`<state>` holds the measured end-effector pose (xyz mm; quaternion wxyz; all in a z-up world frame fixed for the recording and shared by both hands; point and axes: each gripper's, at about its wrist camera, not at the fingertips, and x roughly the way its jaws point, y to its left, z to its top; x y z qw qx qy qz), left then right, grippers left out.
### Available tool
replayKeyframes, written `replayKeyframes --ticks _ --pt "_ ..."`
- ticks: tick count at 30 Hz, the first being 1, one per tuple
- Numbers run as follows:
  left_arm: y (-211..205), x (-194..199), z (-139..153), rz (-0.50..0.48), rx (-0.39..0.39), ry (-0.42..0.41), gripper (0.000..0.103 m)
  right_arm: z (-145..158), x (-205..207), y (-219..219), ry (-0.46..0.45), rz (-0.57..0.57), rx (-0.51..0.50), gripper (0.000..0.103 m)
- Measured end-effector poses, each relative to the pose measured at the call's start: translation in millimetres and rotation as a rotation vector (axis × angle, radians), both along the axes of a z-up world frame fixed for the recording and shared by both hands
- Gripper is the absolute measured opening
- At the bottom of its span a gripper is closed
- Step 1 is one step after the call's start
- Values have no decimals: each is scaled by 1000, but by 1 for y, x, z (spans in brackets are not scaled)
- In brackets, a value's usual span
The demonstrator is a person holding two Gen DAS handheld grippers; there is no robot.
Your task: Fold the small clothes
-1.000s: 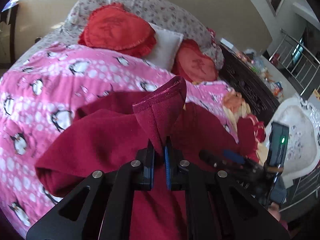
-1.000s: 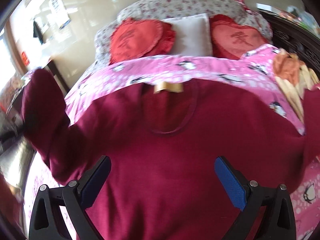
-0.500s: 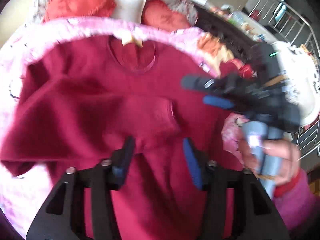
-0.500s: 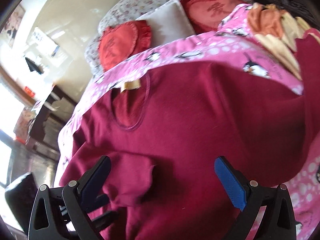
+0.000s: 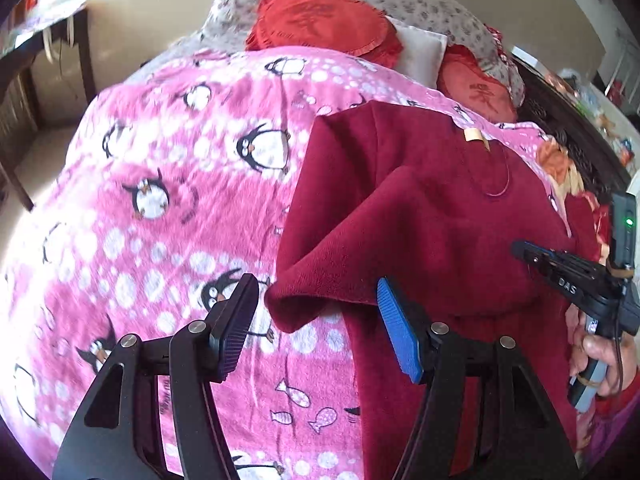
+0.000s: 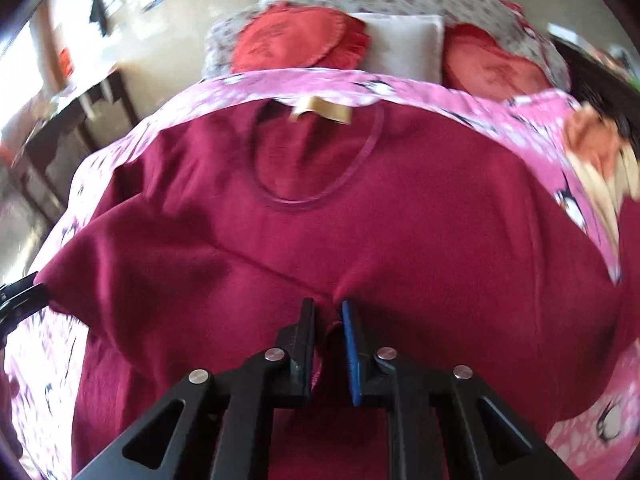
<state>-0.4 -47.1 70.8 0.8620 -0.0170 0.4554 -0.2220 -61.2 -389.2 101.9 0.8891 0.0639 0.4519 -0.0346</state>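
**Sweater spread on bed, left sleeve folded in, right fingers pinched on cloth**

A bed [image 5: 168, 168] covered by a pink penguin blanket is seen in both views, pillows at the far end. The maroon sweater [image 6: 400, 232] is laid flat on it, neck and tan label [image 6: 322, 111] toward the pillows, hem toward the person, so its long axis runs away from both cameras.

In the left wrist view the sleeve [image 5: 360, 256] is seen folded across the body, its rounded edge lying just ahead of and between the fingers of the left gripper [image 5: 316, 328]. Those fingers have just been opening and are spread wide; nothing is gripped, no pad is pressed on cloth.

The right gripper [image 6: 328, 336] has just been closing and is clamped on a raised pleat of sweater fabric near the lower middle of the body. The right side of the sweater is judged the next part to be folded, and the right gripper is nearer it.
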Motion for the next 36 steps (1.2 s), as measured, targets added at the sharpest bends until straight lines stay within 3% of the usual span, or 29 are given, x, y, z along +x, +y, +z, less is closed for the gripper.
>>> replayKeyframes --ticks 4,6,9,11,13,18,19,20,21,22,23,24,27,31,34,35,36 --pt "-3 -7 5 2 -21 -25 62 33 -8 -1 -63 42 -32 6" --pt "-7 -9 8 -17 -39 -39 62 71 -21 -15 -165 11 -83 6" --pt "-24 -3 5 -46 -6 -32 62 101 -29 -37 -231 -44 -142 6" --pt "-32 -4 -1 -54 31 -24 62 98 -26 -53 -194 -111 -246 6" --pt "-34 -4 -5 -57 20 -9 62 82 -21 -67 -129 -175 -321 6" --pt "-37 0 -11 -45 68 2 62 24 3 -105 88 -210 -265 7" --pt "-38 2 -13 -44 84 2 62 24 4 -105 87 -210 -272 9" --pt "-38 4 -15 -38 102 4 62 31 1 -103 53 -224 -274 21" --pt "-37 7 -19 -28 117 10 62 46 -4 -99 -18 -248 -266 44" --pt "-37 9 -22 -21 122 18 62 56 -7 -93 -62 -251 -245 54" --pt "-36 13 -26 -14 116 34 62 72 -11 -83 -153 -225 -161 66" --pt "-35 15 -29 -7 106 49 62 81 -9 -72 -201 -160 -74 66" --pt "-34 18 -33 8 89 65 62 83 26 -21 -171 116 123 66" --pt "-33 18 -35 15 81 66 62 68 78 54 -150 331 107 61" --pt "-33 19 -38 15 70 73 62 47 113 83 -112 390 118 60" --pt "-33 19 -38 14 67 73 62 41 123 89 -96 406 132 54" --pt "-33 19 -38 13 66 72 62 34 132 95 -78 427 134 36"
